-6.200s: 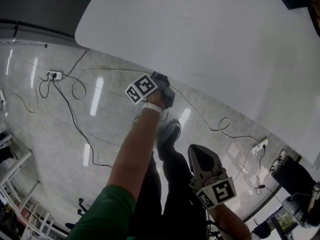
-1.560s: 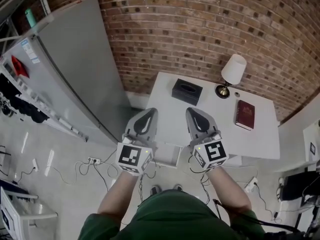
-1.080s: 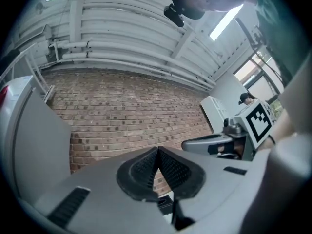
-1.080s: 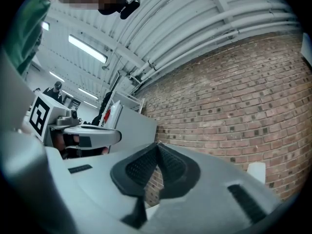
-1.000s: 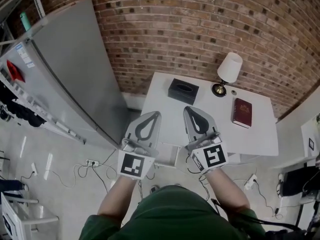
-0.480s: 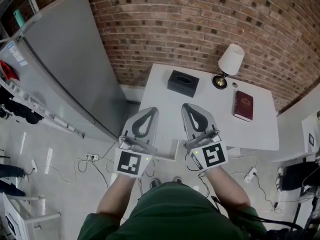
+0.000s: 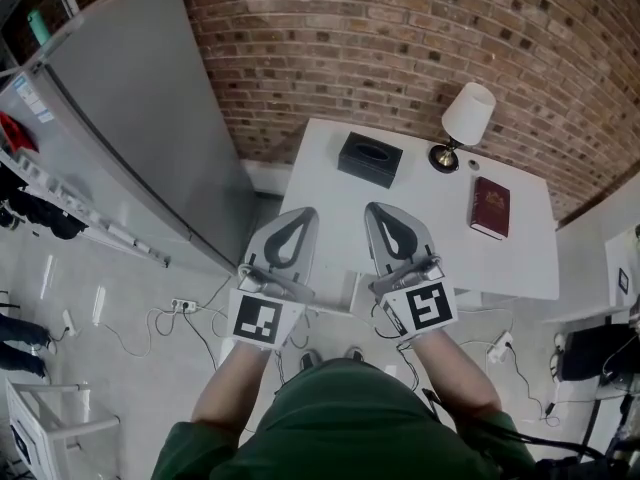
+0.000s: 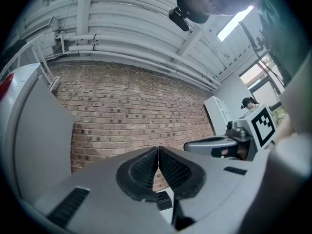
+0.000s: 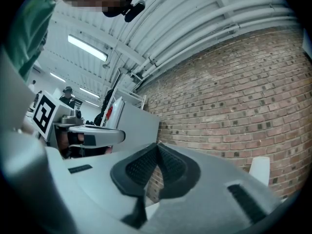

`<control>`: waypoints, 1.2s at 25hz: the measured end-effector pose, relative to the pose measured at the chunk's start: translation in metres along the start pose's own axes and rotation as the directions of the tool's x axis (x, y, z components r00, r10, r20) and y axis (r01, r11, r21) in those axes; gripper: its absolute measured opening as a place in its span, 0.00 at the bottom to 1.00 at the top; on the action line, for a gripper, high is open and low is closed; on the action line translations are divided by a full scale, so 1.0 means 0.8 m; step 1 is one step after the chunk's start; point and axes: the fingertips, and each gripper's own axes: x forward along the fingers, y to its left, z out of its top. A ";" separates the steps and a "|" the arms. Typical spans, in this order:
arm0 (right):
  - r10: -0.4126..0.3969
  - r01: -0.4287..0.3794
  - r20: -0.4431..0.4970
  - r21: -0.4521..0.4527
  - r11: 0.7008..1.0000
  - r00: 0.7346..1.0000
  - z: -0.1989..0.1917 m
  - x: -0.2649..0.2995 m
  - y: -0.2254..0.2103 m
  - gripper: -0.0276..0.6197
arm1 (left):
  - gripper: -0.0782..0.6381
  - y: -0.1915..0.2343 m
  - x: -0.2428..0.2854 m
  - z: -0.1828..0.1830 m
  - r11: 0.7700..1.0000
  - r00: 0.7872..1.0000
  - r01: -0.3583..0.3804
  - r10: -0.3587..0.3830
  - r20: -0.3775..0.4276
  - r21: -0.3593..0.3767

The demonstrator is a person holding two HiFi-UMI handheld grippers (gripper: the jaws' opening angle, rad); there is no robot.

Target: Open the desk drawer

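Observation:
A white desk point(image 7: 430, 238) stands against the brick wall. Its drawer point(image 7: 352, 294) shows as a white open box sticking out from the desk's front edge, mostly hidden between my two grippers. My left gripper point(image 7: 302, 213) and right gripper point(image 7: 379, 209) hang side by side above the desk's front, roughly level and pointing at the wall. Both are shut with nothing between their pads. The left gripper view shows the left gripper point(image 8: 158, 151) with pads pressed together, and the right gripper view shows the right gripper point(image 9: 157, 146) the same way.
On the desk are a black tissue box point(image 7: 370, 159), a small lamp point(image 7: 466, 118) with a white shade and a dark red book point(image 7: 490, 207). A tall grey cabinet point(image 7: 130, 118) stands to the left. Cables and a power strip point(image 7: 183, 306) lie on the floor.
Several seconds ago I looked at the floor, the left gripper reaching under the desk. Now both grippers are raised before the desk; over the last second they have hardly moved.

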 end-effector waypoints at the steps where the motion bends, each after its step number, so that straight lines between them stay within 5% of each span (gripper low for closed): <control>1: 0.000 0.000 -0.002 0.000 1.000 1.000 0.000 0.000 0.000 0.04 | 0.12 0.000 -0.001 -0.001 1.000 1.000 -0.001 0.001 -0.002 0.000; 30: -0.002 0.002 -0.005 0.025 1.000 1.000 -0.005 -0.011 -0.001 0.04 | 0.12 -0.004 -0.006 -0.004 1.000 1.000 -0.020 0.020 -0.003 -0.021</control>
